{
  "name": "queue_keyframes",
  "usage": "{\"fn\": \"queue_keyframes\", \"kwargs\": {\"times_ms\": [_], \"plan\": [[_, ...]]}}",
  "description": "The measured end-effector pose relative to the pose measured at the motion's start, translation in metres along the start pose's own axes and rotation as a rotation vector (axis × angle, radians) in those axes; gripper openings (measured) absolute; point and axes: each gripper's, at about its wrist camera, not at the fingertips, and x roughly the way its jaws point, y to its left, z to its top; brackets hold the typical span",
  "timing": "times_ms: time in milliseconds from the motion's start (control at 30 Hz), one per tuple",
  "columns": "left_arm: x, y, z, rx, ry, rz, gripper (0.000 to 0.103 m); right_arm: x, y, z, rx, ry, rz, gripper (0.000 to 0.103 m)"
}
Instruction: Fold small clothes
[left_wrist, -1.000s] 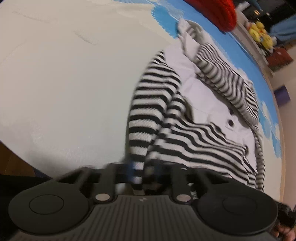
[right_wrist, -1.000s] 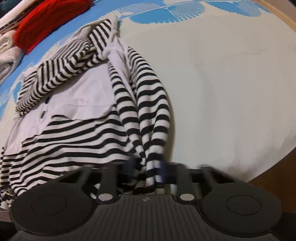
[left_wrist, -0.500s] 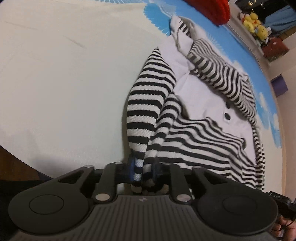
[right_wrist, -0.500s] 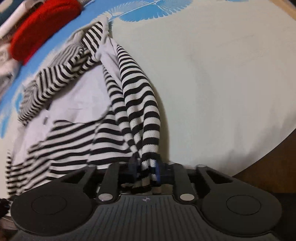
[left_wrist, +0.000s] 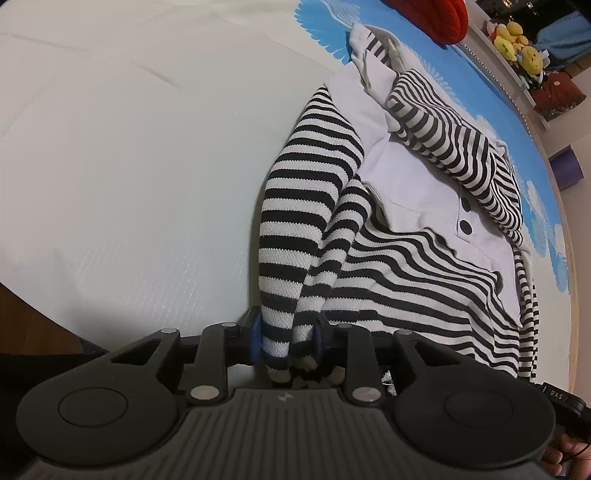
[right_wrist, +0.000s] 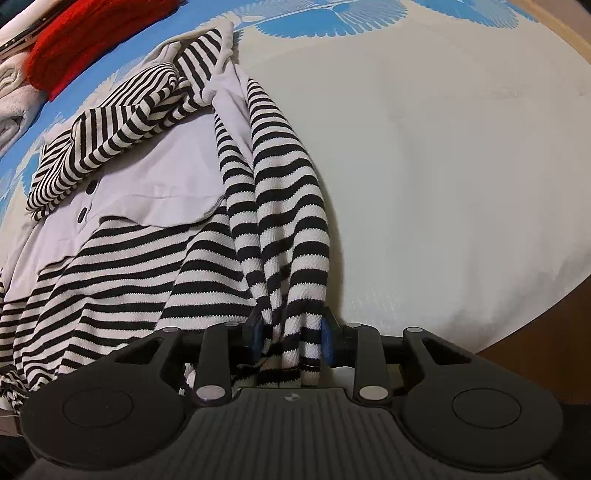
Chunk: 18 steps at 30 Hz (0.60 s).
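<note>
Left tool (left_wrist: 286, 338) is clenching a striped sleeve cuff (left_wrist: 280, 325) of the small striped top (left_wrist: 406, 258), which is lying spread on the bed sheet (left_wrist: 129, 166) just ahead and to the right of it. The risk I am judging: the bunched knit is sitting shallow between the blue pads, so a quick pull could be slipping it free or dragging the whole top off-square. Left of this tool the sheet is offering wide room; the bed edge is running close beneath it.

Right tool (right_wrist: 290, 339) is gripping the other gathered sleeve end (right_wrist: 295, 332), with the top's body lying to its left. The mattress edge is curving near on its right, while a red knit garment (right_wrist: 92, 33) is crowding the far left.
</note>
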Motion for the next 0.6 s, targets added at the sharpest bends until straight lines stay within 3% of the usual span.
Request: {"fn": "queue_keyframes", "kwargs": {"times_ms": [200, 367, 433, 500, 600], "plan": [[0.0, -0.001, -0.002, 0.013, -0.006, 0.003, 0.03, -0.002, 0.001, -0.002, -0.015, -0.01, 0.001, 0.031], [0.0, -0.001, -0.003, 0.02, -0.009, 0.005, 0.03, -0.004, 0.0, -0.003, -0.011, -0.012, 0.025, 0.023], [0.0, -0.002, -0.003, 0.027, -0.008, 0.004, 0.026, -0.005, 0.001, -0.003, -0.021, -0.014, 0.033, 0.017], [-0.001, -0.004, -0.003, 0.043, -0.007, -0.013, 0.014, -0.007, 0.002, -0.004, -0.03, -0.019, 0.045, 0.012], [-0.002, -0.005, -0.002, 0.049, -0.006, -0.018, 0.015, -0.011, 0.001, -0.003, -0.028, -0.034, 0.052, 0.01]]}}
